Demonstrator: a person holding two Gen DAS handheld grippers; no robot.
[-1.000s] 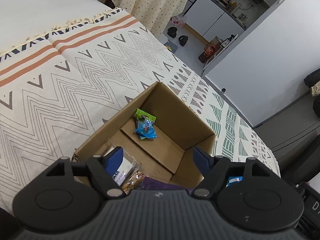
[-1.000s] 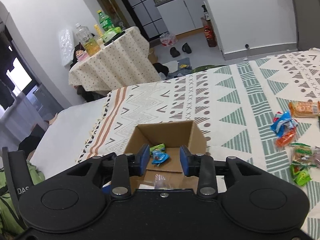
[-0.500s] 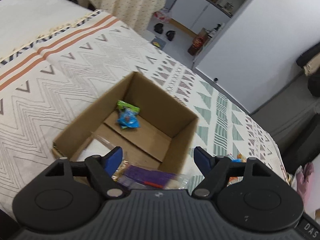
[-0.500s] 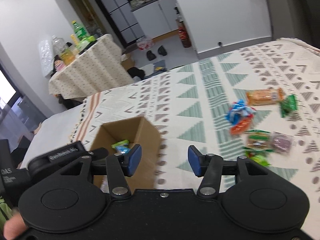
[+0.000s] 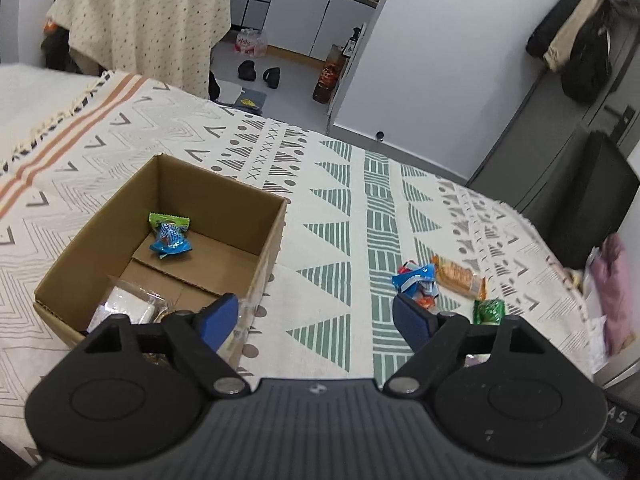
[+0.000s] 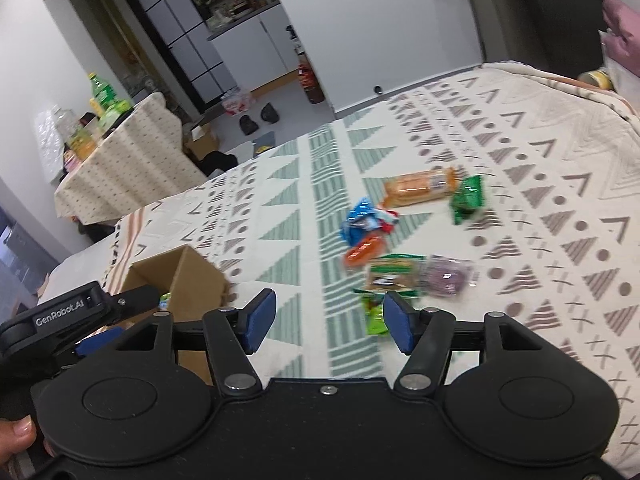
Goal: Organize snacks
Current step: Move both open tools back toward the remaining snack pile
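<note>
An open cardboard box [image 5: 224,184] stands on the patterned bedspread [image 5: 328,208]. Inside lie a blue-and-green snack packet [image 5: 170,234] and a clear bag [image 5: 128,304] near the front wall. My left gripper [image 5: 316,320] is open and empty, just right of the box's near corner. In the right wrist view the box [image 6: 192,276] is at lower left. My right gripper [image 6: 326,320] is open and empty, short of a loose pile: a blue packet [image 6: 360,222], an orange biscuit pack [image 6: 420,186], a green packet [image 6: 466,196], a purple bag [image 6: 448,276] and a light green packet [image 6: 376,314].
A table with a dotted cloth [image 5: 148,28] and bottles stands beyond the bed. Shoes [image 5: 260,72] lie on the floor. A dark chair with clothes [image 5: 588,196] is at the right edge. A thumb [image 6: 16,438] shows at lower left in the right wrist view.
Both grippers have swung right, away from the box toward the snack pile. The purple bag seen under the left gripper is out of that view. The right jaws have opened wider.
</note>
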